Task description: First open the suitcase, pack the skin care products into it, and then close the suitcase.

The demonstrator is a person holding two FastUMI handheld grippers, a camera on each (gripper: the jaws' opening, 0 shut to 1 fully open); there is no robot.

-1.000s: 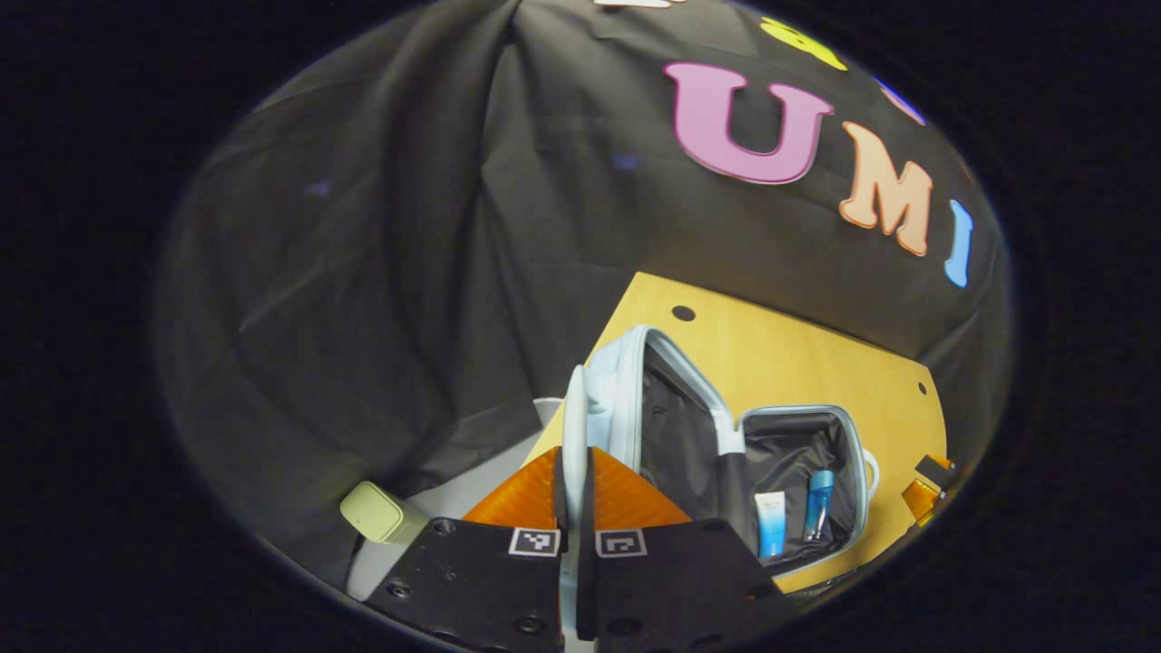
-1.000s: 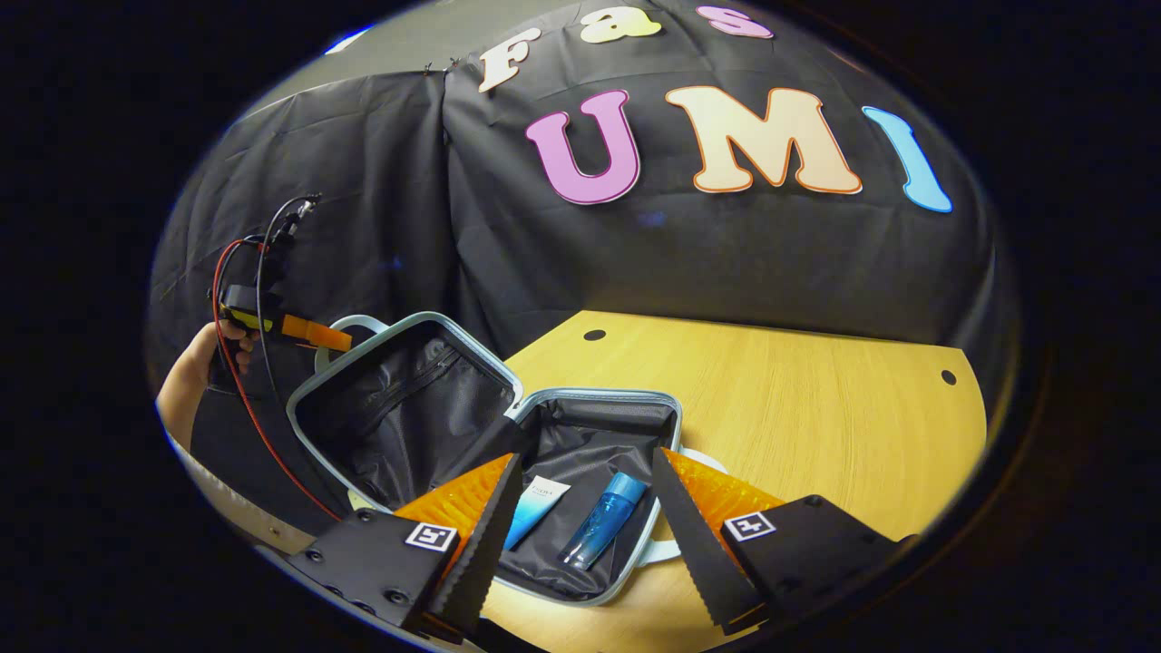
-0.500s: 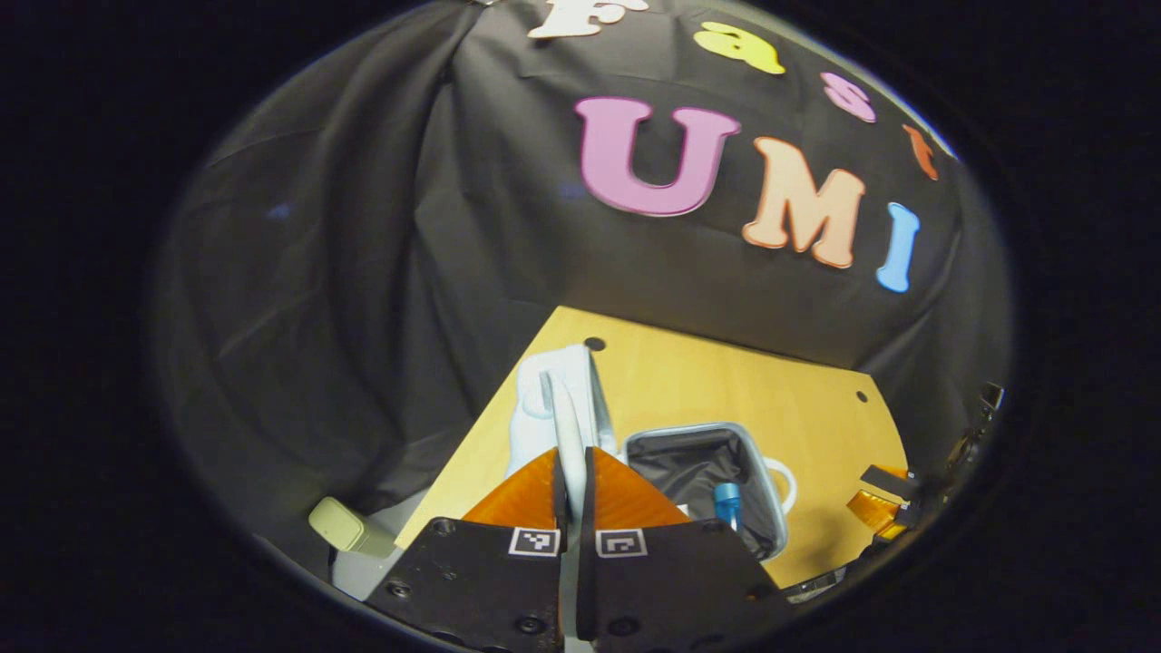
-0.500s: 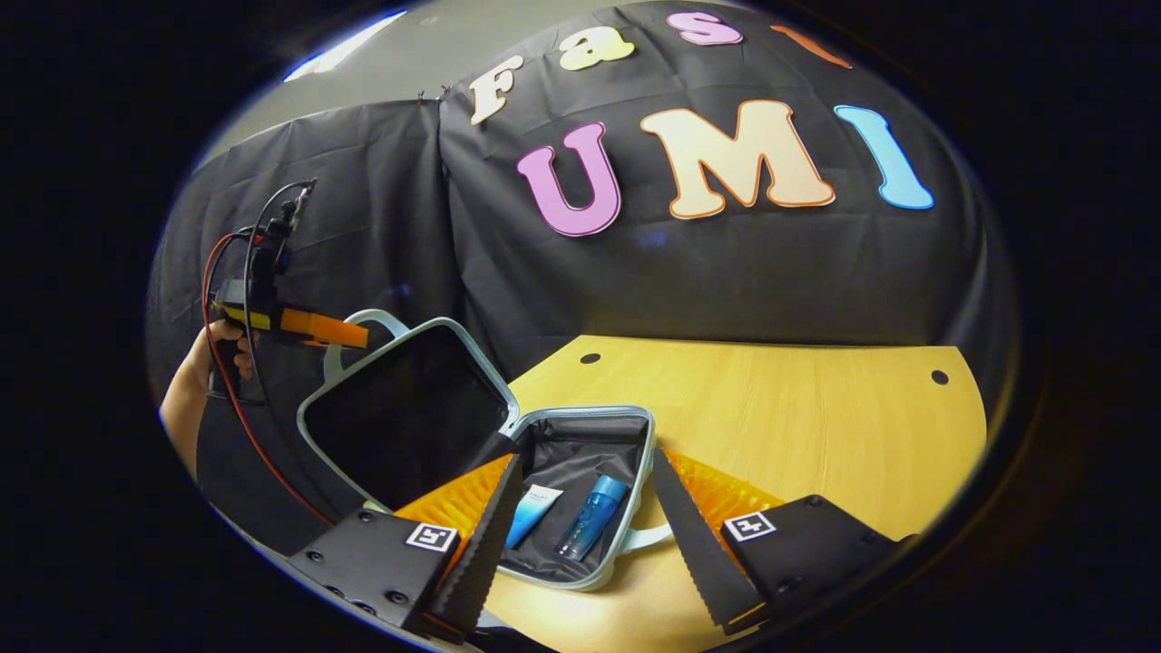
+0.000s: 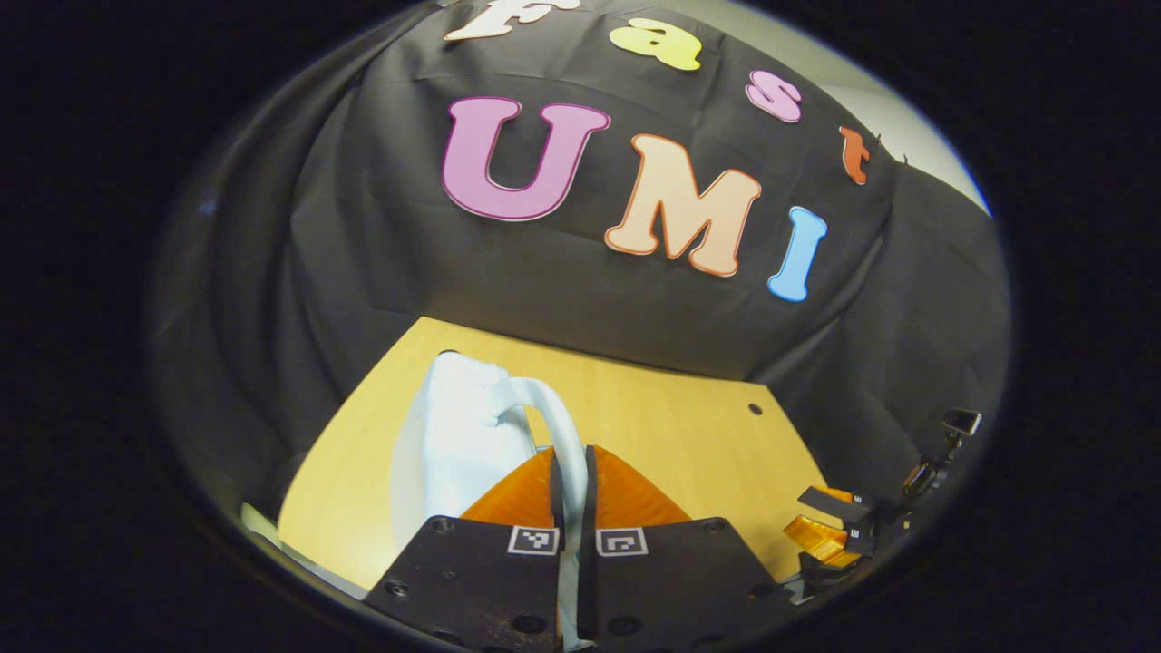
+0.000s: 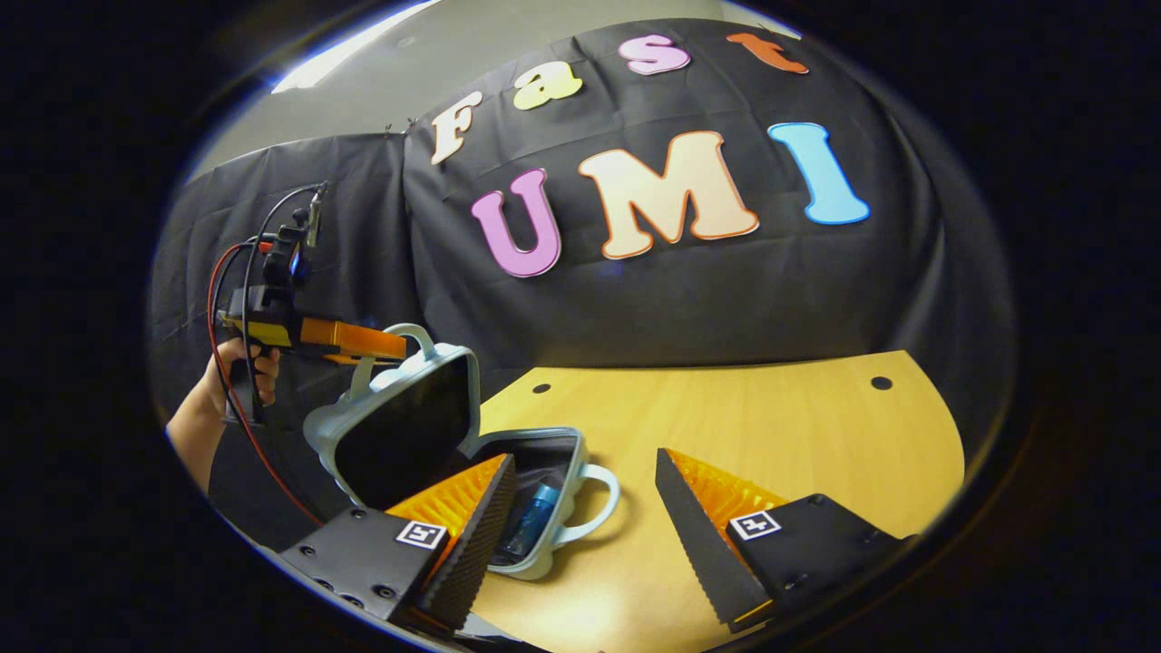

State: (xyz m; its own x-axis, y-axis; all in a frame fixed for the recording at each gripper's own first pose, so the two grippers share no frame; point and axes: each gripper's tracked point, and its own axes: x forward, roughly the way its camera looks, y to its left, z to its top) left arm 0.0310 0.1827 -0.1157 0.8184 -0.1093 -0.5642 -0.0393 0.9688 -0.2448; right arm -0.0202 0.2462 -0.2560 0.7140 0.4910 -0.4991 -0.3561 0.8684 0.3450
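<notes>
A small pale blue suitcase stands on the wooden table (image 6: pixel 744 426). Its base (image 6: pixel 544 567) lies flat, and a blue bottle (image 6: pixel 533 519) shows in the dark lining. The lid (image 6: pixel 408 431) is raised and leans over the base. My left gripper (image 5: pixel 570 453) is shut on the lid's handle (image 5: pixel 555 422); in the right gripper view a hand (image 6: pixel 238 372) holds the left gripper (image 6: pixel 363 343) at the lid's top. The lid's outer shell (image 5: pixel 449 444) faces the left gripper view. My right gripper (image 6: pixel 585 458) stands open just right of the base, holding nothing.
The base's own loop handle (image 6: pixel 599 503) sticks out toward my right gripper. Red and black cables (image 6: pixel 227 363) hang from the left gripper. The right gripper (image 5: pixel 830 531) shows at the table's right edge in the left gripper view. Bare tabletop stretches right of the suitcase.
My left gripper has swung the lid up from lying open to leaning over the base, covering most of the inside. The right gripper has drawn off to the right, still open.
</notes>
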